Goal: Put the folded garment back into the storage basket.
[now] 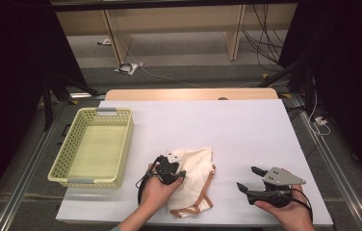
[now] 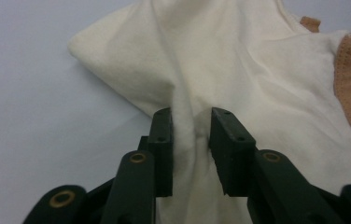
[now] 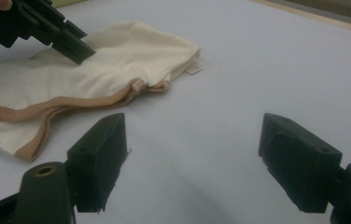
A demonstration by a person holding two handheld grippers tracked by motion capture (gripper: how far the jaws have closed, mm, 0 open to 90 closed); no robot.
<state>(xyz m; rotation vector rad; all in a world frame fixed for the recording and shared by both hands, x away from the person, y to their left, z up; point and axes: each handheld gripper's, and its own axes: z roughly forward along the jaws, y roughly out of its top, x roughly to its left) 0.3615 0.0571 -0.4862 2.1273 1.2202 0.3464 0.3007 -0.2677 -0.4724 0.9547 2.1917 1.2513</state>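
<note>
On the table, left tongs pinching cream garment

cream garment: 1 | yellow basket: 1 | gripper: 2 — left gripper, right gripper

The worktop is a white sheet laid over a pale wooden board whose far edge shows beyond it. Past that edge lies a grey floor, with a light wooden desk frame standing behind the worktop, its 2 upright panels reaching the floor. Loose black cables hang and trail right of the desk frame, and a white cable runs across the floor in front of it. Metal rails flank the worktop on both sides. Dark curtains close off the left and right. Light is even and soft.
</note>
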